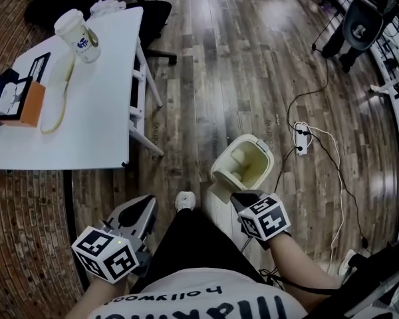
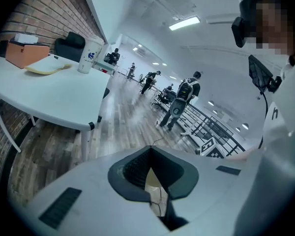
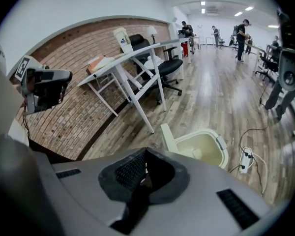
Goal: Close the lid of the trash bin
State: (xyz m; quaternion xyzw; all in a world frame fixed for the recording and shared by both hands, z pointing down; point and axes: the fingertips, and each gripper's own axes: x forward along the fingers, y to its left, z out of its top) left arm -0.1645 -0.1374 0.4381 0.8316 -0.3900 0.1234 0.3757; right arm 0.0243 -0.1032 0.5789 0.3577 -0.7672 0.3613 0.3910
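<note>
While standing open, trash bin point(image 1: 247, 159): sitting on the wood floor point(image 1: 206, 58) just ahead of the person, well apart from the white table point(image 1: 86, 111).
Lid point(image 3: 168, 137): rising upright at the bin's near edge, probably hinging on that side.
Right gripper point(image 3: 145, 152): hovering just above and behind the lid, claw pressed together, pinching nothing, touching nothing.
Left gripper point(image 2: 150, 150): hanging low beside the leg, well apart from the bin, claw pressed together too, holding nothing.
Step in hand: probably lining up to push the lid forward and down.
Risk, sliding: pushing too low or too hard, likely shoving the light bin across the floor instead of tipping the lid.
Risk, slipping: closed tips glancing off the thin lid edge, leaving it upright.
Risk, snagging: possibly nudging the bin toward the power strip point(image 1: 300, 137) and its cables lying near.
</note>
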